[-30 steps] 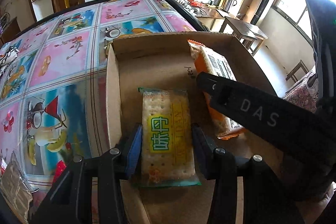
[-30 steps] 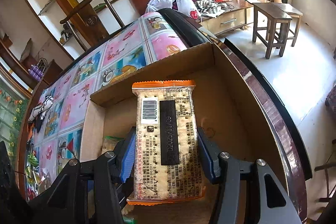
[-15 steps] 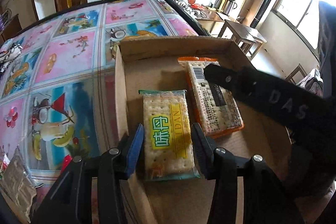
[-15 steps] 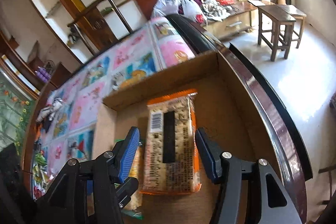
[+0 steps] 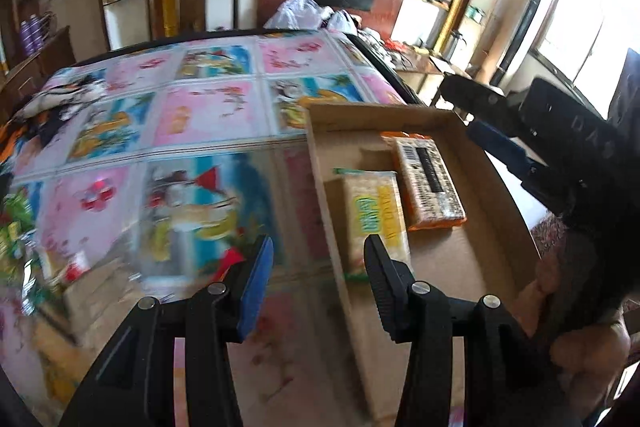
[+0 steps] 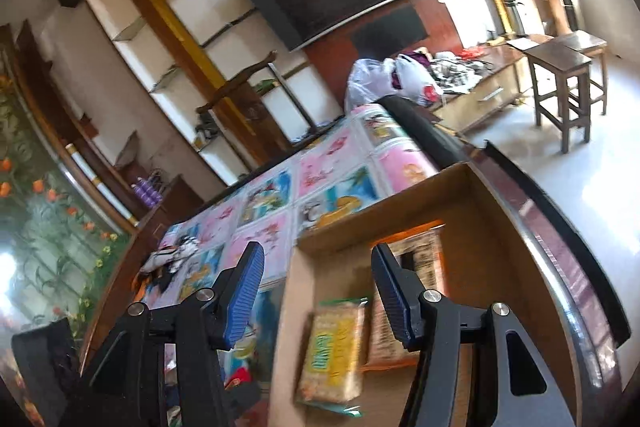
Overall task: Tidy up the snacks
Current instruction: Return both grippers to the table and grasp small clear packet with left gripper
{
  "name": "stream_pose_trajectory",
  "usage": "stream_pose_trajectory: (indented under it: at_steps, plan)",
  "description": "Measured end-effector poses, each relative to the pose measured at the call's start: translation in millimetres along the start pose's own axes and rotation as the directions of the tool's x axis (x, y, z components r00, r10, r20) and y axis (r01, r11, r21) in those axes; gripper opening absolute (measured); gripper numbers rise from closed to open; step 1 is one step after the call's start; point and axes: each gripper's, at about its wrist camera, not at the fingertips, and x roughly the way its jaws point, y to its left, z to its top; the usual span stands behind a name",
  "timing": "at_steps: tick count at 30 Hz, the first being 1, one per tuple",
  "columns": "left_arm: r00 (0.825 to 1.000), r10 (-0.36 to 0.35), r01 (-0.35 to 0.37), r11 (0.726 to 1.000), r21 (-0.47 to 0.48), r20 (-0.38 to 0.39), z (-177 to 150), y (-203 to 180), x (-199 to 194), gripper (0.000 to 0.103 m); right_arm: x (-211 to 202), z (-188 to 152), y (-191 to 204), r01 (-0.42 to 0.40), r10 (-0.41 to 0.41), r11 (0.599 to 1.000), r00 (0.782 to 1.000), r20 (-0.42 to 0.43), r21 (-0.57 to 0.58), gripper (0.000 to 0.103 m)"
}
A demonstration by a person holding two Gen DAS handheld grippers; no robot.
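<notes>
Currently, left claw (image 5: 316, 263): angled downward over the near left wall of the box (image 5: 320, 179), jaws spread with nothing between them; left finger over the desk (image 5: 216, 115), right finger over the green pack (image 5: 376, 215). A second ago its fingers straddled that pack inside the box; now it sits higher and further left, half outside the box.

Right claw (image 6: 316, 291): raised, pointing only slightly downward toward the far room, jaws spread and empty. From the left wrist camera it shows at far right (image 5: 500, 143), above the box's right wall, with the person's hand (image 5: 576, 343) on its grip. A second ago its fingers flanked the orange pack (image 5: 428, 183); now it has lifted clear and tipped upward.

Green pack: flat on the box floor by the left wall, label up; seen also from the right wrist (image 6: 332, 351).

Orange pack: flat on the box floor, barcode up, just right of the green pack and slightly farther; from the right wrist partly hidden behind the right finger (image 6: 428, 267).

Box: open cardboard, on the desk's right edge. Both views are blurred.
</notes>
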Motion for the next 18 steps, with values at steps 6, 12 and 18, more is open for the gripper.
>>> stream_pose_trajectory:
  at_steps: [6, 12, 18]
  plan:
    - [0.997, 0.038, -0.037, 0.999, -0.016, 0.072, -26, 45, -63, 0.050, 3, -17, 40, -0.221, 0.217, 0.972, 0.974, -0.066, -0.075, 0.037]
    - [0.985, 0.137, -0.133, 0.990, -0.041, 0.108, -72, 112, -117, 0.055, 2, -61, 103, -0.301, 0.273, 0.914, 0.952, -0.136, -0.271, 0.037]
    - [0.969, 0.236, -0.220, 0.957, -0.188, 0.068, -120, 201, -156, 0.055, 3, -124, 158, -0.365, 0.281, 0.812, 0.928, -0.243, -0.456, 0.039]
